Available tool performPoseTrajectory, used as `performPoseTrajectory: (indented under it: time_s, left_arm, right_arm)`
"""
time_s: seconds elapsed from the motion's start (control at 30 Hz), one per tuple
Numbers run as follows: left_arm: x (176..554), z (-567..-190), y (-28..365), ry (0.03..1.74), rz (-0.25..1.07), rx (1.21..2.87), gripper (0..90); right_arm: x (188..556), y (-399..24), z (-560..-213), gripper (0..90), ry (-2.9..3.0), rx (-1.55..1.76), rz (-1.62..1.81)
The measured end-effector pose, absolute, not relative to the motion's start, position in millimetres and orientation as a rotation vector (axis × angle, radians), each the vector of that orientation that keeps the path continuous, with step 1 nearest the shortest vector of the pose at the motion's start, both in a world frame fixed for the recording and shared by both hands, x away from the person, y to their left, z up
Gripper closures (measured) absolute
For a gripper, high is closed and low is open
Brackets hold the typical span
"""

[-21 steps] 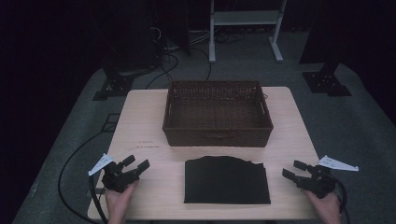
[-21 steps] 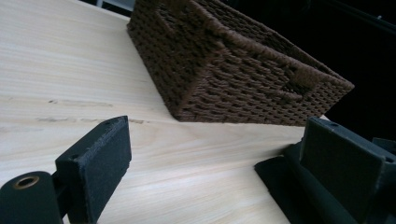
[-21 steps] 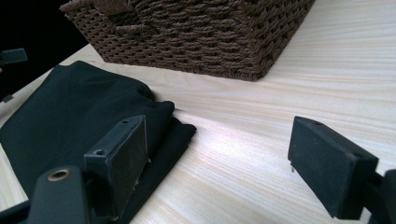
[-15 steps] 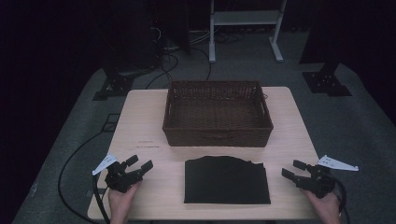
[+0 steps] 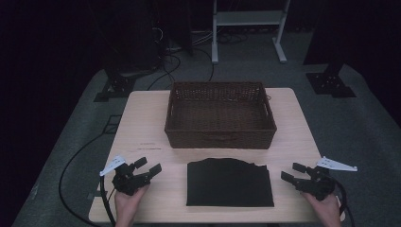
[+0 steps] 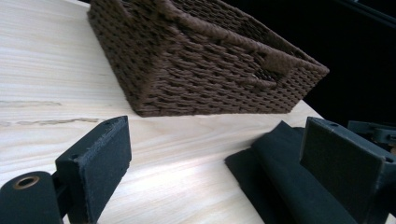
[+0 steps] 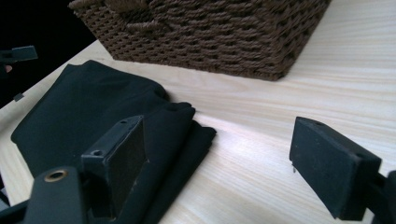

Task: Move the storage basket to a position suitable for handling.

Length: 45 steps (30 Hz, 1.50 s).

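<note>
I have both grippers low in the frame, left gripper (image 5: 147,167) and right gripper (image 5: 293,172), jaws spread and empty, flanking the folded black cloth (image 5: 230,182) at bottom centre, probably ready to pinch its edges. Beyond, mid-frame, the wicker basket (image 5: 220,139) waits empty.

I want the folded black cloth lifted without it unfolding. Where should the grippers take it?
Probably at the two short side edges of the folded black cloth: left gripper from its left, right gripper from its right. It lies flat between them, layered edges facing each open gripper.
</note>
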<state>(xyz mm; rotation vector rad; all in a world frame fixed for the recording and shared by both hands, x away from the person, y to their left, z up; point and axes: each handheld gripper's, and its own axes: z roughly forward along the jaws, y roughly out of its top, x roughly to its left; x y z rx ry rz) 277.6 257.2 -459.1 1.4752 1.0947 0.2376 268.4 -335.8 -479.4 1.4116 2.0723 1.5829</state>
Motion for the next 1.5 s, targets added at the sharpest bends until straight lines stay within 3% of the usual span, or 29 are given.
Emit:
performPoseTrajectory:
  time_s: [0.33, 0.7, 1.03, 1.5]
  left_arm:
    - [270.6, -455.1, 234.1, 1.067, 0.215, 1.512, 7.6]
    - [264.0, -469.6, 198.1, 1.135, 0.051, 1.557, 7.0]
    - [265.3, -485.9, 160.9, 1.192, -0.013, 1.683, 7.0]
    - [267.1, -499.7, 152.9, 1.263, -0.064, 1.676, 7.1]
  right_arm:
    - [268.0, -323.0, -476.8, 18.4, 2.126, 1.44, 1.568]
    - [264.9, -295.9, -486.0, 18.6, 2.229, 1.51, 1.516]
    - [265.6, -290.7, -492.0, 21.1, 2.245, 1.587, 1.492]
    - [266.0, -282.5, -499.9, 23.8, 2.283, 1.621, 1.443]
